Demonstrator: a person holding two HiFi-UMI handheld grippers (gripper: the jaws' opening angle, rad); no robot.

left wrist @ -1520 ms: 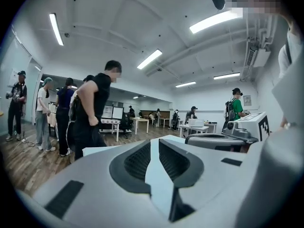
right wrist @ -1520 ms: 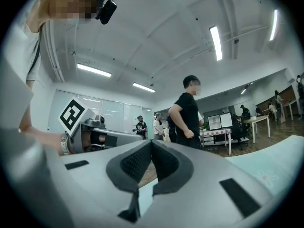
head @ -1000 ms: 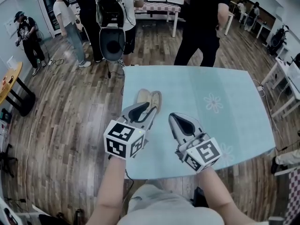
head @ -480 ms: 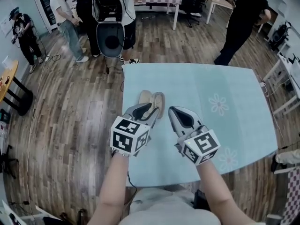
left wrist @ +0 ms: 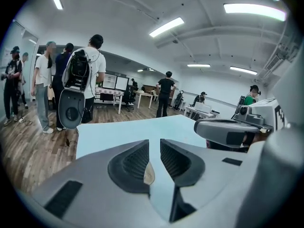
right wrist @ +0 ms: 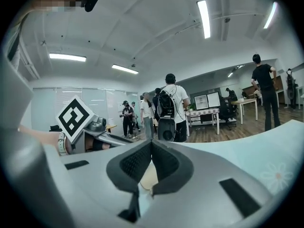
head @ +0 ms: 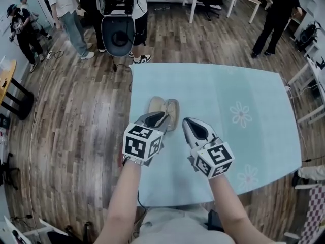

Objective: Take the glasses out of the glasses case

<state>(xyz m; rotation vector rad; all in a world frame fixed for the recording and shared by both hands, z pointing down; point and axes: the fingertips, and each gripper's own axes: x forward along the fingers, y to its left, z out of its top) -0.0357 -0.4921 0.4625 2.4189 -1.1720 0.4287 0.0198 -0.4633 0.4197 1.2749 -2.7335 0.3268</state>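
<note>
A beige glasses case (head: 163,110) lies closed on the light blue table (head: 228,95), close to its left edge. My left gripper (head: 162,118) hovers at the case's near end; its jaws are closing, with a narrow gap and nothing between them. In the left gripper view the left gripper (left wrist: 154,144) shows a sliver of the case (left wrist: 148,174) through that gap. My right gripper (head: 187,121) hangs just right of the case, apart from it. In the right gripper view its tips (right wrist: 152,144) meet, empty, with the case (right wrist: 148,178) seen below them.
The table's left edge (head: 131,116) runs right beside the case, with wooden floor beyond. A person with a backpack (head: 118,11) and others stand past the far edge. White flower prints (head: 240,114) mark the cloth at right.
Both grippers have moved forward toward the case and sunk lower. A person in black has walked from the table's far edge off to the back right.
</note>
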